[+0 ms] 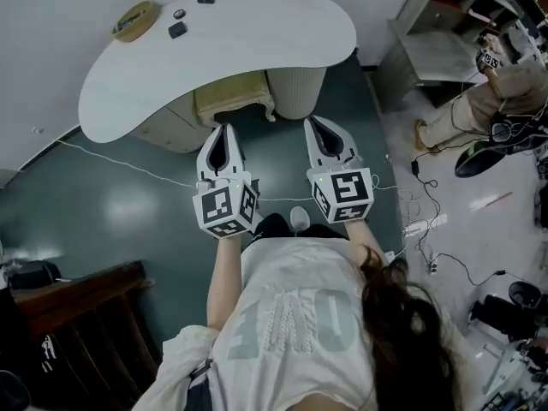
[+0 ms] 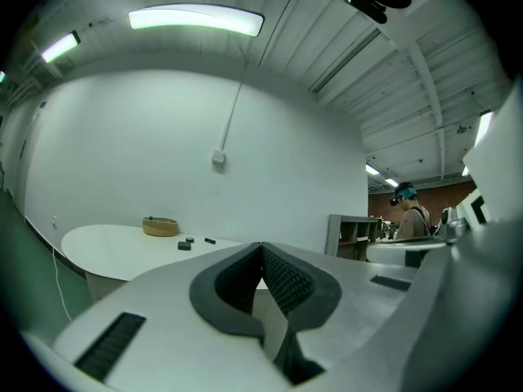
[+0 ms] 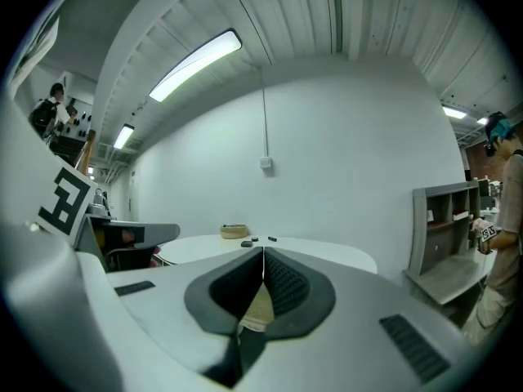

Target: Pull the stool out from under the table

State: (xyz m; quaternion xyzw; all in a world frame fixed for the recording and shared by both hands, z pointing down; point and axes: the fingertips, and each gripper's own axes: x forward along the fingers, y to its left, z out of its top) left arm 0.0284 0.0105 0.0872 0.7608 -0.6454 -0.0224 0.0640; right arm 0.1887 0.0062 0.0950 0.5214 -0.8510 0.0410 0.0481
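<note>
Dark hair and a white shirt [image 1: 295, 315] fill the bottom of the head view. Ahead of them the left gripper [image 1: 224, 130] and right gripper [image 1: 313, 123] are held side by side above the dark green floor [image 1: 120, 195]. Both sets of jaws are pressed together on nothing. Just beyond them the stool [image 1: 233, 99], with a pale yellow seat, sits tucked under the white surface [image 1: 257, 41], beside a ribbed white pedestal [image 1: 296, 92]. Neither gripper touches the stool. A round basket [image 1: 135, 20] and small dark items lie on top.

From the left gripper view, the jaws meet at their tips, with the surface [image 2: 106, 245] and basket [image 2: 160, 226] beyond them to the left.

From the right gripper view, the jaws are likewise together and empty, with the surface [image 3: 327, 253] straight ahead and a grey shelf unit [image 3: 445, 227] at right.
</note>
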